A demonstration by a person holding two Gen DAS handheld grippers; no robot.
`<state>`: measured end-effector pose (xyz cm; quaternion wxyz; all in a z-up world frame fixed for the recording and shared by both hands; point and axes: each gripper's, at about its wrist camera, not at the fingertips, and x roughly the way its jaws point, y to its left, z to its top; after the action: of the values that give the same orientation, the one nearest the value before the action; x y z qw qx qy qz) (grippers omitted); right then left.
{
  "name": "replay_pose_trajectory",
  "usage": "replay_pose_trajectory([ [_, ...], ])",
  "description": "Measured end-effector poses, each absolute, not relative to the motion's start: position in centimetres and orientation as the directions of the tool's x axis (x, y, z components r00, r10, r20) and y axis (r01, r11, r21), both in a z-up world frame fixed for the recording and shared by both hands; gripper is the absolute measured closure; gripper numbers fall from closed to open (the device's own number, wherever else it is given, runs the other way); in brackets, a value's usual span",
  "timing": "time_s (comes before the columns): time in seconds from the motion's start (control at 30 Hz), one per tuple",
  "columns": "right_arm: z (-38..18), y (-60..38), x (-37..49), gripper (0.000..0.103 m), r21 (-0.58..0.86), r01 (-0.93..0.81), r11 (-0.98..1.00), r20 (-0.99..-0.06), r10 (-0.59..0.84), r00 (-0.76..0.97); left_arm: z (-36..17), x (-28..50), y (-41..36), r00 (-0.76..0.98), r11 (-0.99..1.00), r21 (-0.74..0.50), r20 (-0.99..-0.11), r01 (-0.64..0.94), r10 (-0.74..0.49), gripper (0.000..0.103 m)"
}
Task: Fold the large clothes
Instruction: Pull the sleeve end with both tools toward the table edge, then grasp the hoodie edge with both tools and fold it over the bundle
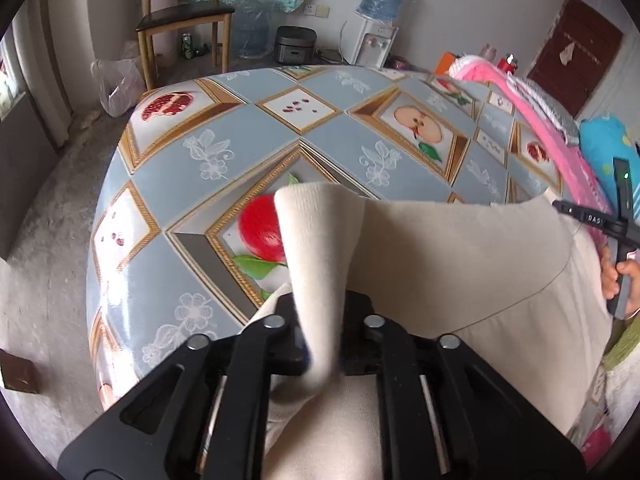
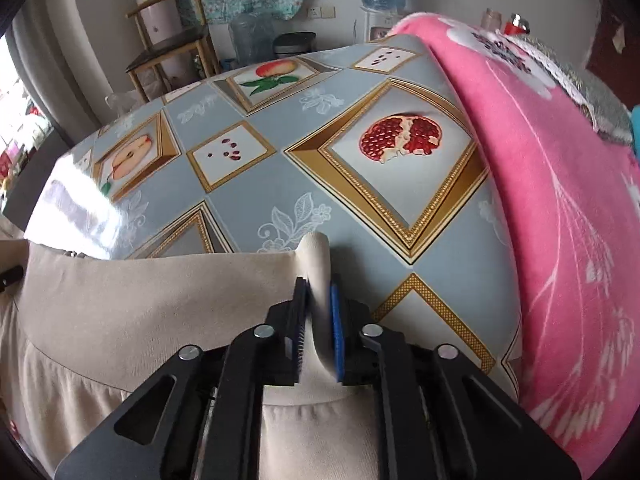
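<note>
Beige knit garment held at two corners over a fruit-patterned desk.

The desk (image 1: 248,148), covered with a glossy grey-blue cloth printed with gold-framed fruit, is seen filling both views. A pink fleece blanket (image 2: 560,208) with white motifs is draped along its 3 o'clock edge. The large beige knit garment (image 1: 460,248) is spread across the 6 o'clock side of the desk. One raised fold of it is clamped in the left tool (image 1: 322,336); another upright fold lies between the slightly parted pads of the right tool (image 2: 320,332), whose grip cannot be told for certain.
</note>
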<state>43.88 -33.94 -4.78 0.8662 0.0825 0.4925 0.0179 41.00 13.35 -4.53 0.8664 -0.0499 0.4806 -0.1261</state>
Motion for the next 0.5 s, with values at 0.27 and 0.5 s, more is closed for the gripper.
replay_pose_trajectory([
  [0.27, -0.4, -38.7, 40.9, 0.075, 0.147, 0.214, 0.966, -0.817, -0.004, 0.577, -1.4, 40.1, 20.1, 0.608, 0.987, -0.144, -0.790, -0.071, -0.072, 0.076],
  [0.5, 0.3, -30.0, 41.4, 0.055, 0.186, -0.070, 0.980, -0.813, 0.194, 0.550, -0.9, 40.8, 13.2, 0.556, 0.979, -0.141, -0.807, 0.147, -0.200, 0.073],
])
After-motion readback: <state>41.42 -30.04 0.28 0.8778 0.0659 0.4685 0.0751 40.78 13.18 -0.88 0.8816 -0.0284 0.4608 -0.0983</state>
